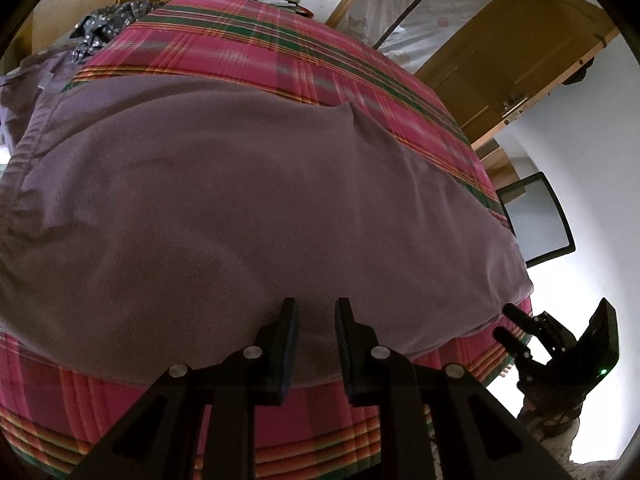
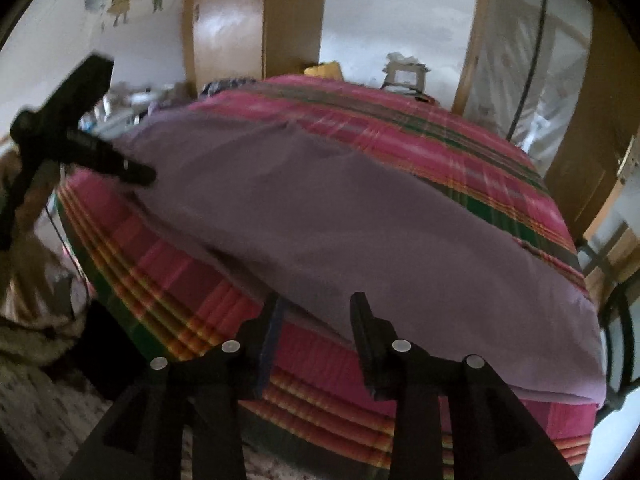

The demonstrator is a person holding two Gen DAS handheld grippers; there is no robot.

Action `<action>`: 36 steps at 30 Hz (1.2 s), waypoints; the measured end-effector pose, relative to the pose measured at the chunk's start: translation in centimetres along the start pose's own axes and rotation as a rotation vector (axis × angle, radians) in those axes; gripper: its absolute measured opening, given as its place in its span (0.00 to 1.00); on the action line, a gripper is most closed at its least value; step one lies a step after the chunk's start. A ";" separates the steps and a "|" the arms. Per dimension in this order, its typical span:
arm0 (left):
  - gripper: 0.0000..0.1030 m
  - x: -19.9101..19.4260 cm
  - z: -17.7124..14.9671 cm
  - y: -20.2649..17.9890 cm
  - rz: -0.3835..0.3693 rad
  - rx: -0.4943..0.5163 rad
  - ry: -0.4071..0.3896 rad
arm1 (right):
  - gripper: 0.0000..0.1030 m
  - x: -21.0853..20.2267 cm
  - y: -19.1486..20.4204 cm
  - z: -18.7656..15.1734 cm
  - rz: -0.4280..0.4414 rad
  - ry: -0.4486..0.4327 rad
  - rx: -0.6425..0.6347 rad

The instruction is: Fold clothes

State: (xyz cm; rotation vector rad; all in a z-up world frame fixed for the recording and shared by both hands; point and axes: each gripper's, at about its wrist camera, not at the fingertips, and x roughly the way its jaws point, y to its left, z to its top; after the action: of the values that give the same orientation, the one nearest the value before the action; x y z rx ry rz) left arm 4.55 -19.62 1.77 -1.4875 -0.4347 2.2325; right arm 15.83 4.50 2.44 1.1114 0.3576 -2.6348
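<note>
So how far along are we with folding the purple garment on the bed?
Early. Done: the purple garment lies spread fairly flat on the plaid bedspread. In hand: the left gripper is at its near hem; the right gripper is open, holding nothing. Left: the folds themselves, plus the floral garment.

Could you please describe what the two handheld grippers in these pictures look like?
Both the left gripper and the right gripper are matte black, with two flat, blade-like fingers on angular linkage arms joined by round silver pins. Seen from the left camera, the right gripper's body shows a small green light. No sleeves or markings are visible.
</note>
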 end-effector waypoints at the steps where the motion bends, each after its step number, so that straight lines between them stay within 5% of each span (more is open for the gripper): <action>1: 0.19 0.0 0.0 0.0 0.000 -0.002 -0.001 | 0.35 0.4 0.2 -0.1 -0.032 0.006 -0.018; 9: 0.19 0.0 0.0 -0.1 0.001 -0.006 0.002 | 0.34 1.2 0.0 -0.6 -0.170 -0.009 -0.068; 17: 0.19 0.1 0.1 -0.1 0.003 -0.017 0.001 | 0.20 1.9 1.0 -1.4 -0.274 -0.009 -0.167; 25: 0.19 0.0 -0.1 -0.2 0.010 -0.019 -0.002 | 0.22 2.8 2.4 -2.0 -0.433 -0.032 -0.322; 27: 0.19 0.1 -0.1 -0.2 0.009 -0.019 -0.003 | 0.18 2.6 2.1 -2.0 -0.435 -0.038 -0.303; 29: 0.19 0.1 -0.1 -0.2 0.005 -0.025 -0.003 | 0.04 2.2 1.9 -2.0 -0.467 -0.061 -0.295; 33: 0.19 0.2 -0.1 0.2 -0.011 -0.039 -0.003 | 0.04 0.8 2.1 -1.8 -0.539 -0.115 -0.292; 36: 0.19 0.2 -0.1 0.3 -0.019 -0.045 -0.004 | 0.04 1.7 2.8 -2.7 -0.569 -0.071 -0.373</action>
State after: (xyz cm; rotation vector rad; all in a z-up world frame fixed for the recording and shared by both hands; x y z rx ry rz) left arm 4.51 -19.80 1.46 -1.4956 -0.5018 2.2251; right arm 17.43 2.50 -1.00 0.8830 1.2528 -2.8721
